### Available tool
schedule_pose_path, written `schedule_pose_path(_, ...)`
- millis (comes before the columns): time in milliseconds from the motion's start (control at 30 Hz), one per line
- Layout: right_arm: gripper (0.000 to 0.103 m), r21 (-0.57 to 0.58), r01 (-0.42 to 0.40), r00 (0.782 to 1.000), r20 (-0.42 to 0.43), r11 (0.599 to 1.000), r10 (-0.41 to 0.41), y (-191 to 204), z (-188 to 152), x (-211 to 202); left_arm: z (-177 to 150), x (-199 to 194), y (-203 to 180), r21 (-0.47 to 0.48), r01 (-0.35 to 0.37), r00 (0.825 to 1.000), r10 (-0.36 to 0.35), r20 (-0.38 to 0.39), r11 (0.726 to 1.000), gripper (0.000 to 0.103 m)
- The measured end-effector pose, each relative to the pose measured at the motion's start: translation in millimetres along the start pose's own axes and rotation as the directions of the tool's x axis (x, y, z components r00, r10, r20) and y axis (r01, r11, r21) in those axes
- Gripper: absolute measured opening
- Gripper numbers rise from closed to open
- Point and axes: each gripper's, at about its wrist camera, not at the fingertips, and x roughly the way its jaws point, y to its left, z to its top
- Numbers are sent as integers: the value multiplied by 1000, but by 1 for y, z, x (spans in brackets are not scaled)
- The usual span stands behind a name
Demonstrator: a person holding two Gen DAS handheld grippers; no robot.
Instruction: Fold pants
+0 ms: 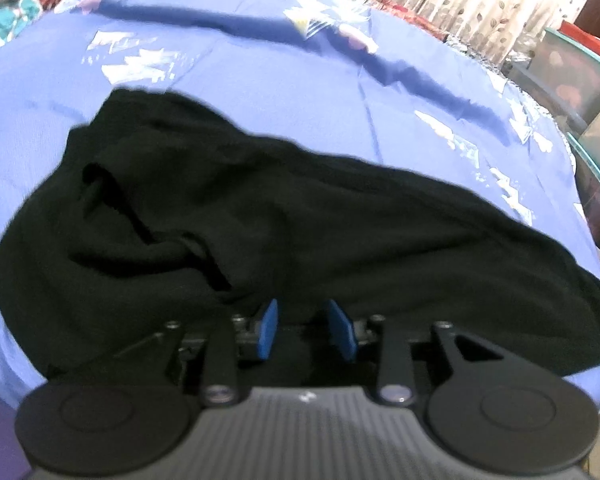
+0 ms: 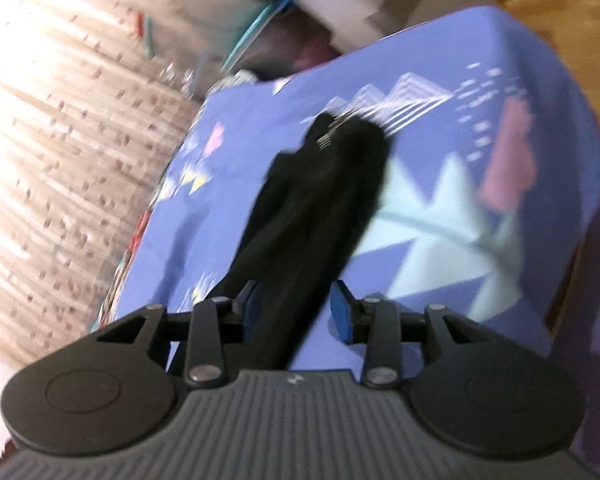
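Pants [image 1: 260, 216]: black, soft, limp fabric, lying bunched on the blue bed sheet [image 1: 260, 92]. Left claw [image 1: 303, 330] stands parted at the near edge, pads clear. Right claw [image 2: 296, 312] stands parted astride one leg, not clamped. Judgement: light, floppy; grip hems or waistband edge

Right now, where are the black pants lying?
The black pants lie bunched on the blue patterned bedsheet, filling the middle of the left wrist view; in the right wrist view they stretch away along the sheet.
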Motion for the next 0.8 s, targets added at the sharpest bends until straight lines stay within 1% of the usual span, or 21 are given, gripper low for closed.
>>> schedule_pose_path(67, 49, 26, 6, 1000, 23, 1000, -7, -10, 7, 2, 4, -10, -10, 20, 23, 999, -23, 31, 1000, 32)
schedule_pose_path(167, 49, 53, -1, 1000, 19, 999, 0, -17, 17, 15, 8, -19, -26, 47, 29, 998, -32, 51, 998, 41)
schedule_pose_path(200, 50, 53, -3, 1000, 19, 999, 2, -18, 21, 20, 9, -20, -30, 51, 30, 998, -32, 51, 998, 42)
schedule_pose_path(333, 51, 32, 1, 1000, 22, 999, -1, -22, 35, 39, 7, -16, -40, 39, 44, 999, -45, 8, 998, 43)
schedule_pose_path(433, 53, 61, -28, 999, 34, 998, 25, -31, 42, 50, 6, -10, -42, 24, 42, 999, -41, -26, 999, 43)
schedule_pose_path(533, 53, 83, -55, 997, 60, 995, 50, -35, 49, 57, 4, -8, -44, 21, 40, 999, -39, -37, 999, 43)
schedule_pose_path(567, 51, 80, -57, 997, 63, 995, 52, -33, 51, 59, 5, -8, -44, 22, 44, 998, -43, -38, 999, 43)
schedule_pose_path(633, 23, 46, -44, 999, 33, 998, 42, -24, 56, 66, 5, -11, -46, 28, 51, 998, -50, -32, 998, 43)
schedule_pose_path(667, 15, 37, -48, 999, 7, 998, 48, -19, 58, 68, 6, -12, -48, 31, 56, 998, -55, -26, 998, 43)
schedule_pose_path(733, 14, -1, -96, 995, 10, 995, 96, -3, 58, 63, 6, -15, -50, 33, 68, 998, -68, -16, 997, 42)
schedule_pose_path(800, 14, -88, -166, 986, -11, 982, 166, 25, 53, 54, 6, -18, -50, 27, 83, 997, -83, -7, 996, 42)
